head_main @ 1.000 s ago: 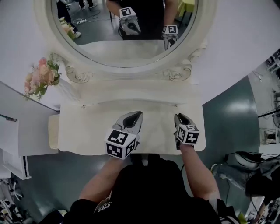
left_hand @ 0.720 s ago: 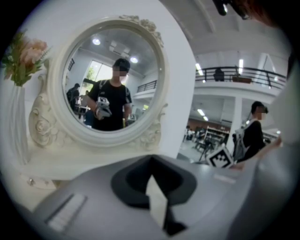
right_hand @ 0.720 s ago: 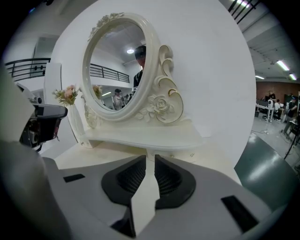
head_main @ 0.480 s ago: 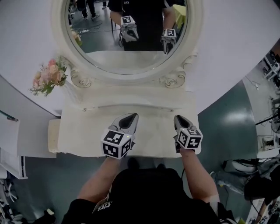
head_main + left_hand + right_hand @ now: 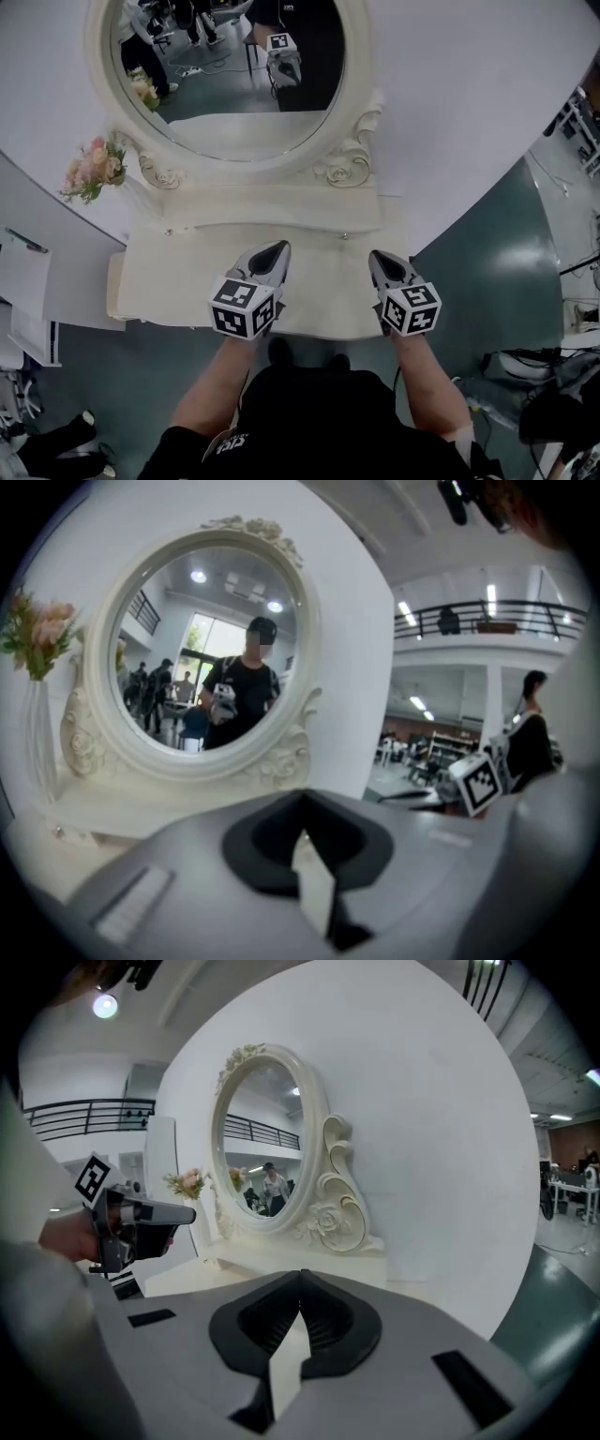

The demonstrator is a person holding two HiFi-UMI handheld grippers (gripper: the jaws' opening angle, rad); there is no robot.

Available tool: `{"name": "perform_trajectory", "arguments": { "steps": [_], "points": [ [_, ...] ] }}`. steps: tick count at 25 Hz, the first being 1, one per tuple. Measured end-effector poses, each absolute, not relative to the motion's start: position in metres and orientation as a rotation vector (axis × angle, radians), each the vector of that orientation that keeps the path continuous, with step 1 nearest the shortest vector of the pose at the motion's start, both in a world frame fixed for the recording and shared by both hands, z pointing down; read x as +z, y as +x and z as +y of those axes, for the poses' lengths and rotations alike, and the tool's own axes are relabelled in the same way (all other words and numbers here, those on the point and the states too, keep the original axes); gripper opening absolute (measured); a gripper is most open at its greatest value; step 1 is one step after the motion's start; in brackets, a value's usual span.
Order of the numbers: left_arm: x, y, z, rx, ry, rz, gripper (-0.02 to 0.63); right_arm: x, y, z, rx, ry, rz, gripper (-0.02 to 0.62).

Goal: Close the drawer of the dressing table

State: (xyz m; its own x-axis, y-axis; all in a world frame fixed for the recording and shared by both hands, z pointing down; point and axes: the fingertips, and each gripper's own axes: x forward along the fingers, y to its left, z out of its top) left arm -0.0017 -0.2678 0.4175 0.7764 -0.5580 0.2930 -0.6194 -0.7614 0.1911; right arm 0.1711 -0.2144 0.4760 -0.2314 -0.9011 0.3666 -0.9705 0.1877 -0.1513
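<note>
Left tool (image 5: 277, 247) jaws together, empty, held over the cream desk (image 5: 178, 281). Right tool (image 5: 379, 257) jaws just closed together, nothing between them.

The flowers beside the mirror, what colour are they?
The flowers are mostly pink, with some paler blooms and green leaves. The head view shows them best.

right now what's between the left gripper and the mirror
Head view: from the left gripper to the mirror there's only bare cream tabletop and the low ledge under it.
</note>
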Motion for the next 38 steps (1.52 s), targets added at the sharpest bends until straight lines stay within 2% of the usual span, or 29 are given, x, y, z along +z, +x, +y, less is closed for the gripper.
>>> {"name": "perform_trajectory", "arguments": {
  "steps": [14, 23, 38],
  "points": [
    [0.370, 0.051, -0.223, 0.315, 2.765, -1.096, 0.009, 0.375, 0.229, -0.174, 0.266, 1.739, -2.582, -0.006],
    [0.342, 0.029, -0.214, 0.233, 2.777, -1.165, 0.009, 0.347, 0.221, -0.161, 0.166, 1.735, -2.619, -0.008],
    [0.355, -0.025, -0.223, 0.305, 2.779, -1.145, 0.008, 0.327, 0.172, -0.165, 0.107, 1.814, -2.635, -0.008]
  ]
}}
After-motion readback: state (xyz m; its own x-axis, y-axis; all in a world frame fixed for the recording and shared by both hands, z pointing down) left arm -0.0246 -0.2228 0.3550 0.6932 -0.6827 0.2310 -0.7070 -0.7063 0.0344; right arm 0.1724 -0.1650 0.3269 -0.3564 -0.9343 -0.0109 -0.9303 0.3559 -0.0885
